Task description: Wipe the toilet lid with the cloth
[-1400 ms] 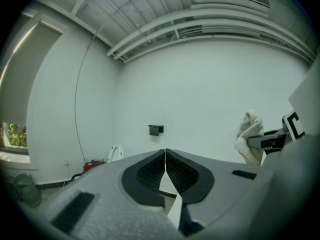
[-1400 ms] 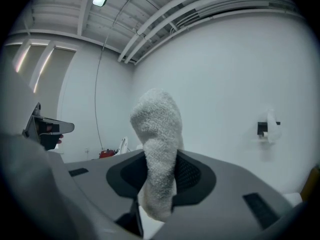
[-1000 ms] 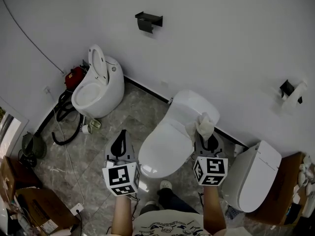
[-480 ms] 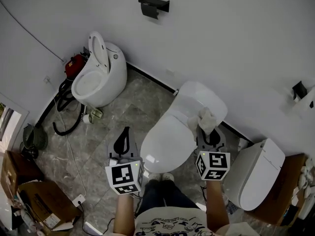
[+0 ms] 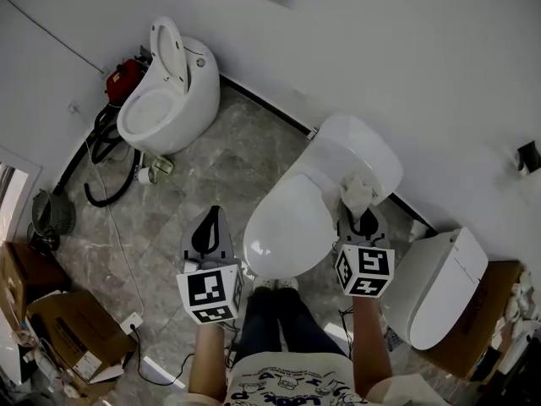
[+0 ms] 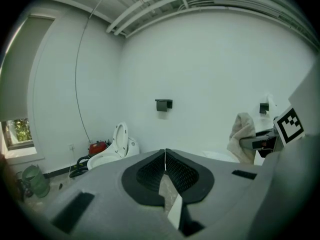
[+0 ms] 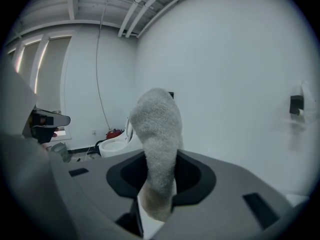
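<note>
Jaws of right gripper [image 5: 362, 219] clenched on pale cloth [image 7: 156, 129]. Cloth sticks up past tips, over far right edge of closed toilet lid [image 5: 287, 227]; contact unclear. Jaws of left gripper [image 6: 165, 156] pressed together, nothing between, over marble floor [image 5: 165, 214] left of toilet.

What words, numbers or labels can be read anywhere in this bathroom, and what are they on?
No text here can be read for certain.
Shirt print: some lettering, too blurred to read.
Cardboard box label: too small to read.
Marker cubes: black-and-white square patterns only, no words or numbers.
</note>
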Available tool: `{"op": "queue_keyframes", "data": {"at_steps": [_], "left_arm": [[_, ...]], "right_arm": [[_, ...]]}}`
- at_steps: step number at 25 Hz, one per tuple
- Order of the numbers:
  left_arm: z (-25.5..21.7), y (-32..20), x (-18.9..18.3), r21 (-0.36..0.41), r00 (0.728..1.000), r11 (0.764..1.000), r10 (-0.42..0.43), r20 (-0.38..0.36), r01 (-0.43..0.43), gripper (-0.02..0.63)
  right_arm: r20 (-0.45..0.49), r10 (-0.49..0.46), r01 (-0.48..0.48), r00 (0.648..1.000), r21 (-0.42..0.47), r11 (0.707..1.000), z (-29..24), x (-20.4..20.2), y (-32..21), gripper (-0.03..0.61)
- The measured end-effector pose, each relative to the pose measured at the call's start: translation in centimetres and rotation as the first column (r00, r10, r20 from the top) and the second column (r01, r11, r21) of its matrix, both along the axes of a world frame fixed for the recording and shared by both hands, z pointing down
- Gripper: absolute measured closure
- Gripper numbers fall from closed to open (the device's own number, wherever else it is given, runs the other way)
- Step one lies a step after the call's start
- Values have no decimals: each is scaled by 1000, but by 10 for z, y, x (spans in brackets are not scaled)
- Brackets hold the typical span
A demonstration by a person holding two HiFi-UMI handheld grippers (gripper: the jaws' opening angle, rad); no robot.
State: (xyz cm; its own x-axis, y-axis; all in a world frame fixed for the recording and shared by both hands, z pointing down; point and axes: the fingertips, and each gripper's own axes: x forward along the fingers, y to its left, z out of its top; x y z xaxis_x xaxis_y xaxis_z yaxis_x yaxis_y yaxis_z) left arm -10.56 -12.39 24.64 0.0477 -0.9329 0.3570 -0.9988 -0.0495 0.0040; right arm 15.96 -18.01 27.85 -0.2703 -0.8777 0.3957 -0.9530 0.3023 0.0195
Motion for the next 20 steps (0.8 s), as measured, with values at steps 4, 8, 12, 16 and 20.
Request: {"op": "queue_keyframes", "data": {"at_steps": [4,8,12,16,20], "left_arm": [[20,-7,-4,-25,1000,1000,6,4,-6,603],[37,-13,-5,-48,1000,999,17,23,-16,603],[58,-21,-6,-68,999,998,19,30,-17,603],[88,-26,-8,-103,999,995,20,37,-16,603],[118,-32,-4,-134,999,991,28,37,-23,603]], "right_arm": [[-15,-12,12,1000,-28,1000,23,-8,-7,465],[-26,-30,29,999,-51,998,42,-10,-18,465],[-53,-49,45,997,-74,996,67,-9,-33,465],[-81,-73,65,994,-107,992,99,-9,-47,465],[-109,-107,90,988,-144,985,137,-8,-65,465]]}}
